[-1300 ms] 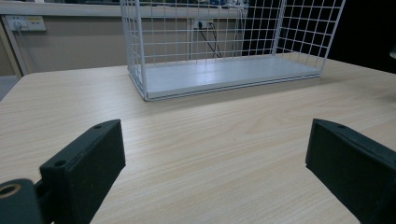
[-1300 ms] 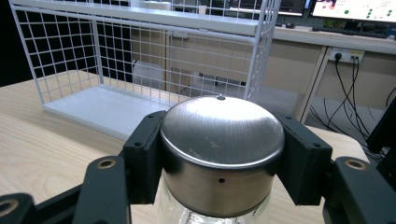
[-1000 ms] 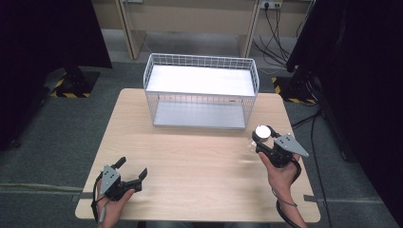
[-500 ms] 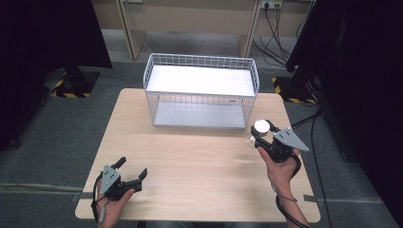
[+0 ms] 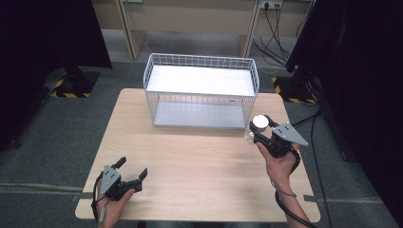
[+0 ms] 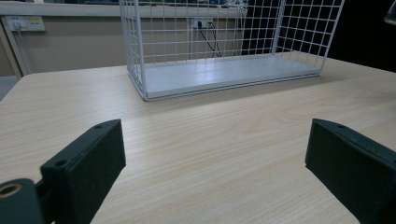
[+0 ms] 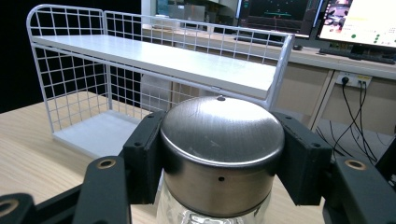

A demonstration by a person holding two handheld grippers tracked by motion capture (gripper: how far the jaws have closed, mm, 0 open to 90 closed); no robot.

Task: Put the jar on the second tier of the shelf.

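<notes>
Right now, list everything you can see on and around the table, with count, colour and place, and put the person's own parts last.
jar: one, clear glass with a silver metal lid, held up off the table by the wire rack's right front corner
wire rack: one, white, two shelves, at the back middle of the table
table: one, light wood, centre of the floor
wall sockets with black cables: on the far wall
right gripper: one, black with a grey plate, shut on the jar at its lid
left gripper: one, black with a grey plate, jaws open over the table's front left
hands: two, each holding a gripper, coming in from the near edge
</notes>
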